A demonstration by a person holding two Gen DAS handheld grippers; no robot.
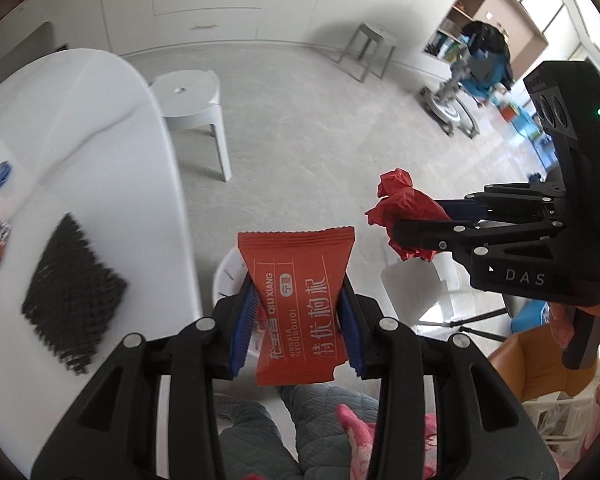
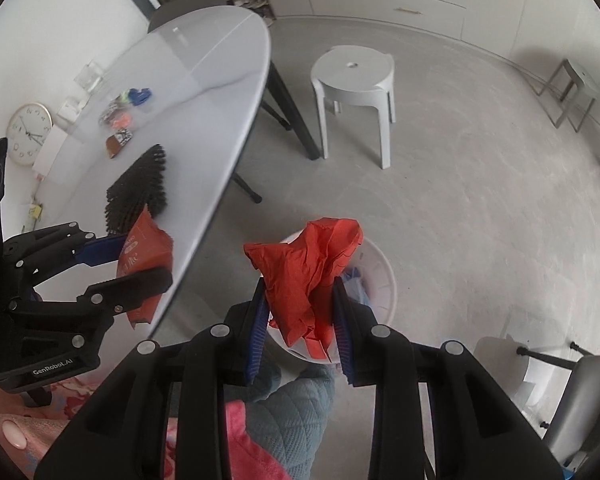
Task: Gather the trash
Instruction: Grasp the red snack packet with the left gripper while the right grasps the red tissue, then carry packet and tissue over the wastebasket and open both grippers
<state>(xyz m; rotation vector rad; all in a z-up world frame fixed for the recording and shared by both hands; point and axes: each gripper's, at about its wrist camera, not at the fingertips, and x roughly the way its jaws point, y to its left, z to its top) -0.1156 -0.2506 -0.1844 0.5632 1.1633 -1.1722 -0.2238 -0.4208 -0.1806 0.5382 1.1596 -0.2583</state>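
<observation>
Snack wrapper [image 1: 300,304] clamped between left jaws | crumpled red paper [image 2: 312,276] between right jaws

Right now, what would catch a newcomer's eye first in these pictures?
First, the flat red snack packet with white lettering clamped in the left claw. Next, the crumpled red paper wad gripped in the right claw, above the round white waste bin on the grey floor. Small colourful wrappers lie on the white oval table.
</observation>
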